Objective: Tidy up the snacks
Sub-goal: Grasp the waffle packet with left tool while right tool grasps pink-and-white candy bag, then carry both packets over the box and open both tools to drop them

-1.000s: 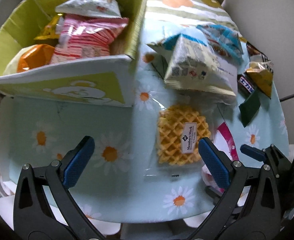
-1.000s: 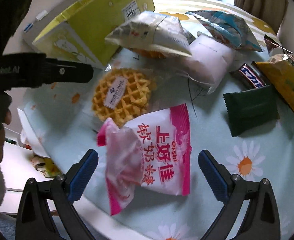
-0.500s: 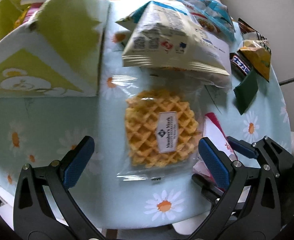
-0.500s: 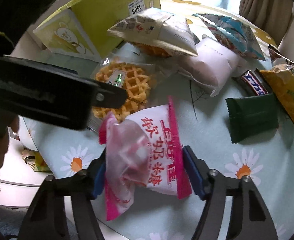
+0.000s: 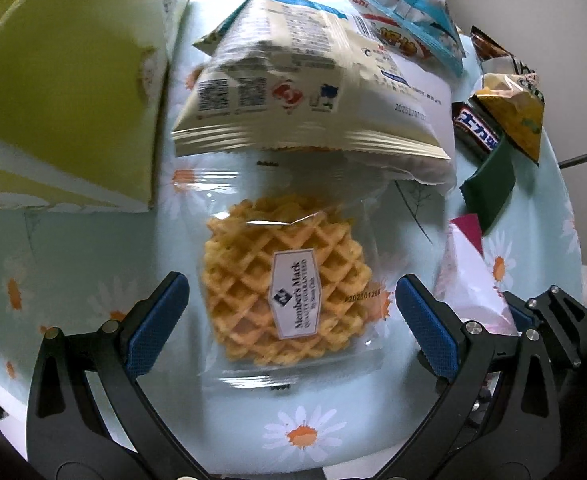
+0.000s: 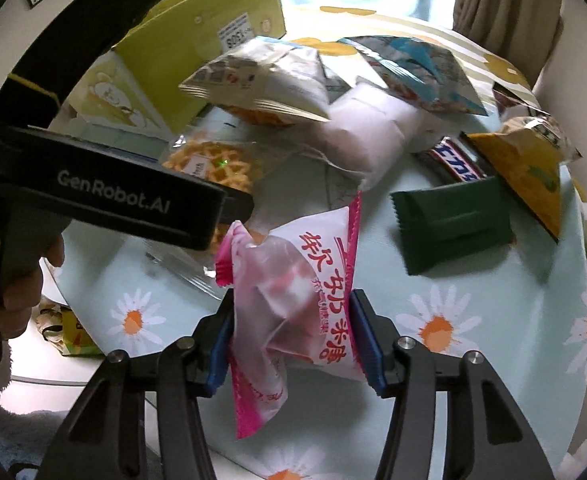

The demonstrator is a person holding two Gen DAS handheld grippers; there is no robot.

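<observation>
Pink candy bag (image 6: 293, 312) pinched between right hand-held gripper (image 6: 291, 342) pads

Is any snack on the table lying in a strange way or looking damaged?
Nothing looks spilled or torn. One oddity: the cream snack bag rests tilted over the far edge of the wrapped waffle, partly covering it. The pink candy bag is crumpled where the right gripper squeezes it.

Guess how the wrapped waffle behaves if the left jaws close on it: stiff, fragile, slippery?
The waffle probably stays stiff but may crack under a hard squeeze. Its clear wrapper, loose and glossy around it, will likely crumple first and could slip on the pads.
</observation>
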